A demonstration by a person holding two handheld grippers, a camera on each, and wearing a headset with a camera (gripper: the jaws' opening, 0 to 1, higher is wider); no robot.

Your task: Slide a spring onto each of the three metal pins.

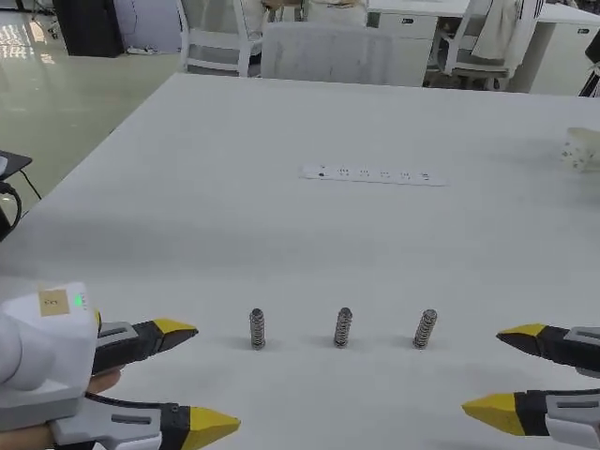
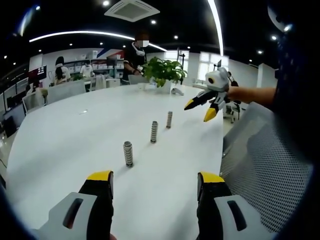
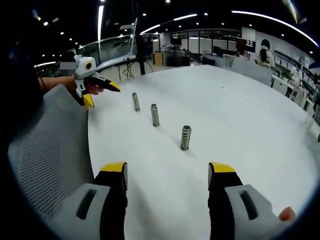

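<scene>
Row: left spring [image 1: 258, 329], middle spring [image 1: 343, 327], right spring [image 1: 426, 329], all upright. Your left gripper [image 1: 214, 377] left of middle spring, jaws spread. Your right gripper [image 1: 484, 371] right of it, spread.

metal springs [image 1: 343, 327], matt wht table [image 1: 281, 234]

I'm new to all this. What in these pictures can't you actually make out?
Springs: all views, too small to tell whether pins run inside the coils.
White object: head view, cut off by the right edge; unidentifiable.
Right tool: head view, its body cut by the right edge.
Power strip: head view, markings too small to read.
</scene>
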